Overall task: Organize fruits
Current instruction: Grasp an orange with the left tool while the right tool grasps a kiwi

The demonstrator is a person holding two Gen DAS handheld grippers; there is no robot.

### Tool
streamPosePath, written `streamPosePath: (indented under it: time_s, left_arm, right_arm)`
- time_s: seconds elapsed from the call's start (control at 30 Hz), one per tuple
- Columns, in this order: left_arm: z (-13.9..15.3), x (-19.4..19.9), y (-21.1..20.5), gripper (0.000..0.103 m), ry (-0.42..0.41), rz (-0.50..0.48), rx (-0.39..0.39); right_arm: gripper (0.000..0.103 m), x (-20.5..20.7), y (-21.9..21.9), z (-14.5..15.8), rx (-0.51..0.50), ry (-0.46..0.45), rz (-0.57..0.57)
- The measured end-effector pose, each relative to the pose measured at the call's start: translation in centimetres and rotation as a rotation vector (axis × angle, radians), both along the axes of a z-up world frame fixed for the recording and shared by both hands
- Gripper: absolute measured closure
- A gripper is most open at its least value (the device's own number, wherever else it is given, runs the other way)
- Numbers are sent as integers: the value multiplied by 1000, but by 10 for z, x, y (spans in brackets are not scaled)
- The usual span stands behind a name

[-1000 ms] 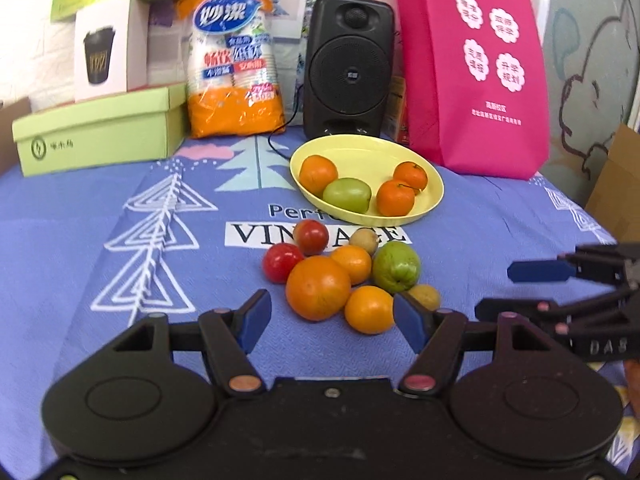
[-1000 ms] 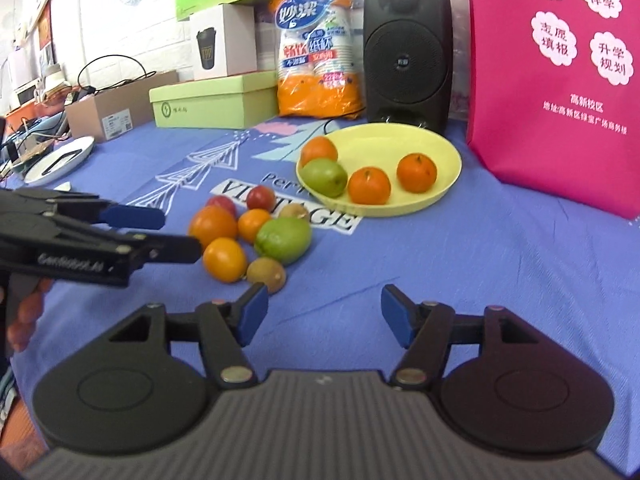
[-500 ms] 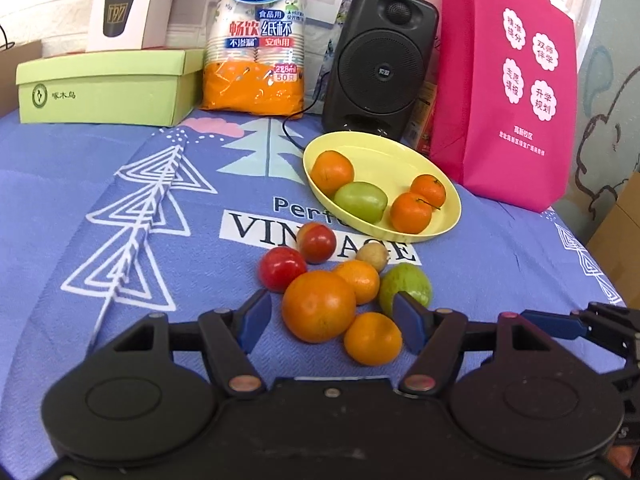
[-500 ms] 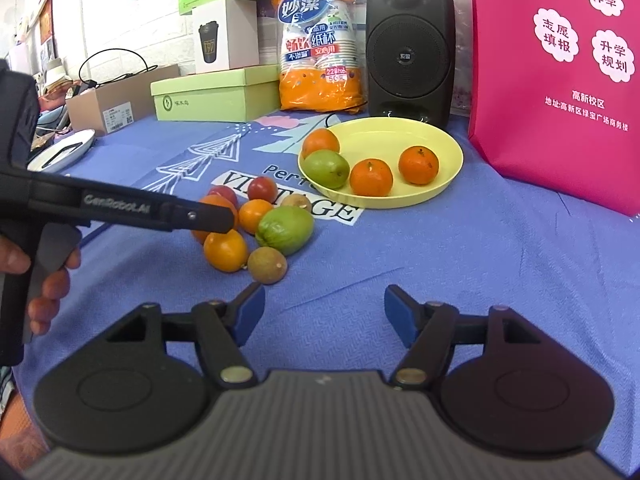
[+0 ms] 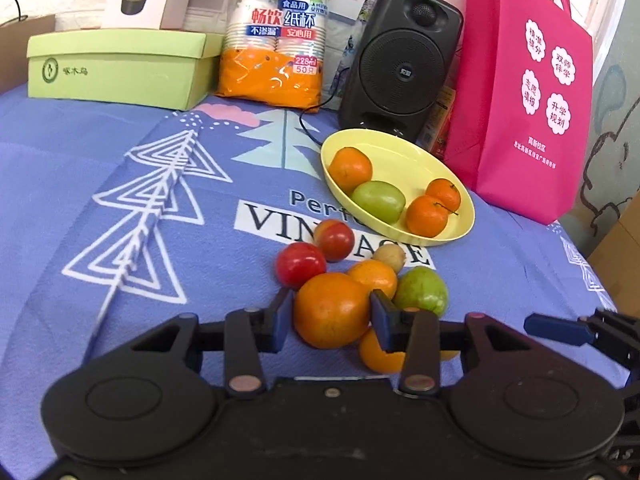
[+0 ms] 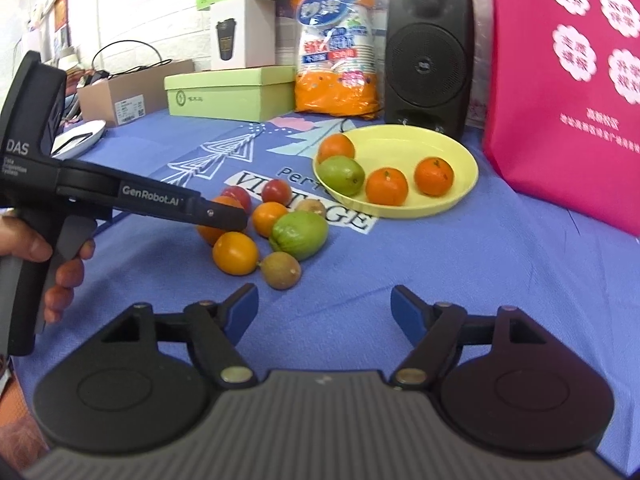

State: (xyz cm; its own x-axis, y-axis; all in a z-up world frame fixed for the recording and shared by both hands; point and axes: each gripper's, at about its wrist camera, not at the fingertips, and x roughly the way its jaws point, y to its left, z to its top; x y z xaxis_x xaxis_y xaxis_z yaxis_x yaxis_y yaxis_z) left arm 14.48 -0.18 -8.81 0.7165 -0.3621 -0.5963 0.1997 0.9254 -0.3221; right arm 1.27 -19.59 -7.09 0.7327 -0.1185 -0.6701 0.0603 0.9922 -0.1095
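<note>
Four fruits sit in the yellow plate (image 5: pixel 464 222) right of centre; seven remain loose on the table. Left tongs (image 5: pixel 331 310) are closing around the big orange (image 5: pixel 331 310), pads seemingly touching. Right tongs (image 6: pixel 324 312) gape wide, holding nothing.

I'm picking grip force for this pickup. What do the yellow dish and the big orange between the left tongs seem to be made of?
Yellow dish: probably plastic or melamine, with an even pastel colour and soft sheen; ceramic can't be excluded. Big orange: looks like real citrus, glossy and faintly dimpled, though a replica can't be excluded. The left tongs flank it.
</note>
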Motion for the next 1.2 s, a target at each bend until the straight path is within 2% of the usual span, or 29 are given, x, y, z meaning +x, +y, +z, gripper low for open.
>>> streamPosePath:
  time_s: [0.07,0.1,0.27,0.37,0.73,0.8,1.2]
  left_arm:
    - [1,-3,1,62,-3,3,7]
    - [2,-4,2,62,-5,4,15]
    - [5,-12,5,62,-21,1,68]
    - [5,-15,10,62,-19,1,59]
    - [0,-17,14,62,-8,-2,37]
    - [-2,-17,13,61,-4,-8,35]
    - [5,-29,14,62,-24,-8,26]
  right_arm:
    - [47,6,2,-1,-11,6,8]
    - [51,9,3,-2,-12,14,10]
    - [60,25,7,-10,-6,55,37]
    - [69,34,14,-15,-19,78,64]
    - [72,54,23,-26,-44,109,73]
    - [76,54,25,-27,-53,106,79]
    - [77,24,12,-17,13,67,24]
